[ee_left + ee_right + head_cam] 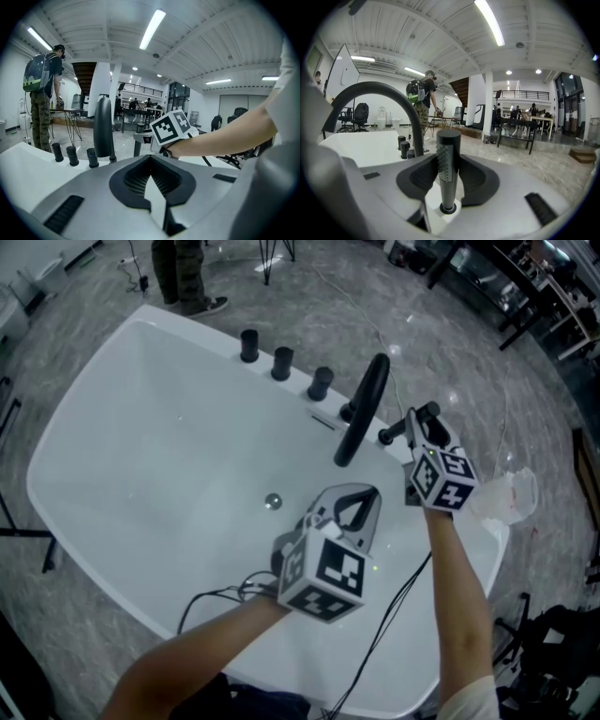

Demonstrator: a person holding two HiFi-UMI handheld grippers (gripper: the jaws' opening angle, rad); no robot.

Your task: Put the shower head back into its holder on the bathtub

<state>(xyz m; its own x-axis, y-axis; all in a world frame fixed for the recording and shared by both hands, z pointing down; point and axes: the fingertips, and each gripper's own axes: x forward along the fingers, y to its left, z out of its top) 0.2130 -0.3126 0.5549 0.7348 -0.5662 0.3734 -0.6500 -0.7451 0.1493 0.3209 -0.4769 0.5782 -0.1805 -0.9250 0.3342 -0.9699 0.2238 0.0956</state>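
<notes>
Right gripper (449, 161) is clamping the shower head (448, 140), with its pads pressing on both sides of the ribbed black handle. Shower head is standing upright, its foot sitting in the holder (448, 209), a dark ring on the rim of the white bathtub (202, 348) at the right-hand end.

Faucet (364, 409) is arching over the basin just beside the holder, close to the handle but not touching it, so that side is tight. Three black knobs (281, 363) are lining the rim beyond the faucet, each standing apart from the next. On the holder's outer side the rim is dropping straight to open floor (450, 343).

Left gripper (367, 493) is hanging over the near side of the tub, apart from the right one. Its jaw tips are meeting and nothing is sitting between them. Basin is lying open, with only the drain (273, 502) showing at the bottom. Black cables (394, 606) are trailing across the near rim.

Floor is grey marble-pattern. A person with a backpack (44, 93) is standing past the far rim. The room is looking like a large hall, with strip lights (152, 28) glowing on a ribbed white ceiling.
</notes>
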